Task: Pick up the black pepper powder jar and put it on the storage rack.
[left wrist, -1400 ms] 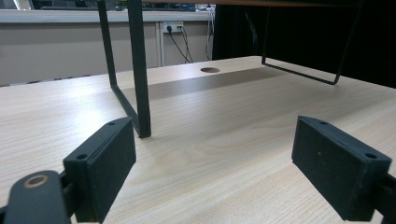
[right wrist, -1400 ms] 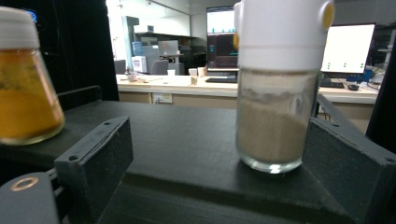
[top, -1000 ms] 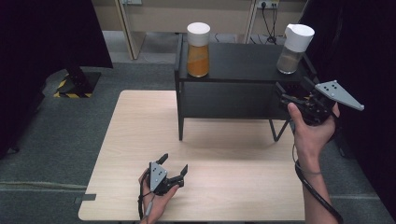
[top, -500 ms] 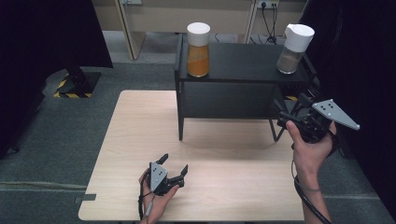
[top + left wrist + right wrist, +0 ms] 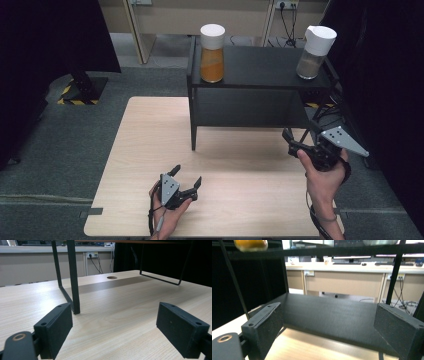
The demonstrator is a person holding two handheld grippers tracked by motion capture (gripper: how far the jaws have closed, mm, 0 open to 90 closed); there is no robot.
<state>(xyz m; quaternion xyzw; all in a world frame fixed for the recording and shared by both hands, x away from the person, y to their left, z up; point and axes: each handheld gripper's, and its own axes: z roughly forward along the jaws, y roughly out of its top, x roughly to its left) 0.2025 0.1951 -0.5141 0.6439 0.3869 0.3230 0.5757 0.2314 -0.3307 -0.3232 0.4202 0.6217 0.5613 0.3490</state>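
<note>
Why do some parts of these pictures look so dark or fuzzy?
High view: black curtains swallow both sides, while the table is evenly lit. Left gripper view: the black shelf casts a soft shadow band across the wood. Right gripper view: the orange jar at top is blurred.

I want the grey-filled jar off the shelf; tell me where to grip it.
Grip the grey-filled jar at its glass body below the white lid, coming level from the front right with the open right gripper; it stands upright near the black shelf edge.
</note>
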